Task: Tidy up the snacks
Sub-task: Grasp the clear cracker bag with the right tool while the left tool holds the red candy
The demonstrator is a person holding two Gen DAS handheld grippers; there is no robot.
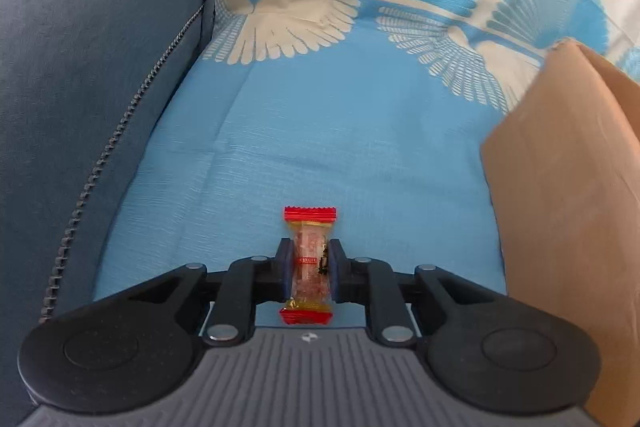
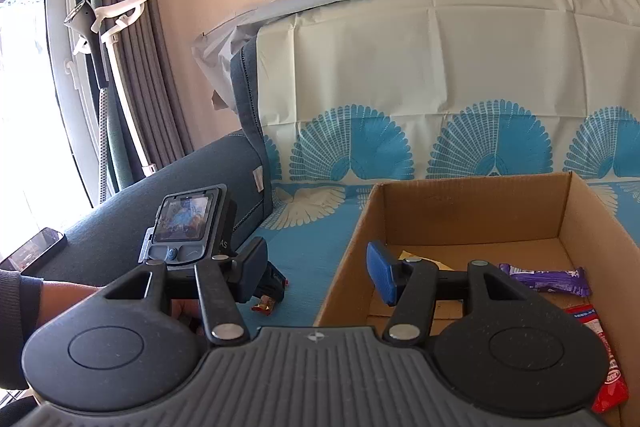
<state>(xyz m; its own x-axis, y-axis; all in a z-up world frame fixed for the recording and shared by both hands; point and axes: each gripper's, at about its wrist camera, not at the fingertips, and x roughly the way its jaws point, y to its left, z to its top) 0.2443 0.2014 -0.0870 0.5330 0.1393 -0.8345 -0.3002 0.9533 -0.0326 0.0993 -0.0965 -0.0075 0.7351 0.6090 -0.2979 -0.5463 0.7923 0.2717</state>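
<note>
My left gripper point(image 1: 308, 261) is shut on a small red-ended candy point(image 1: 309, 263), clear in the middle, held low over the blue sofa cover point(image 1: 320, 131). The cardboard box point(image 1: 560, 195) stands to its right. In the right wrist view my right gripper point(image 2: 316, 275) is open and empty, hovering over the near left corner of the box point(image 2: 472, 211). Inside the box lie a purple snack bar point(image 2: 548, 279) and a red snack packet point(image 2: 604, 359). The left gripper point(image 2: 272, 287) with its candy point(image 2: 264, 305) shows to the left of the box.
The dark blue sofa armrest point(image 1: 92, 75) rises on the left, with a phone point(image 2: 36, 251) lying on it. The patterned backrest point(image 2: 440, 75) is behind the box. Curtains and a garment steamer point(image 2: 100, 39) stand by the window at far left.
</note>
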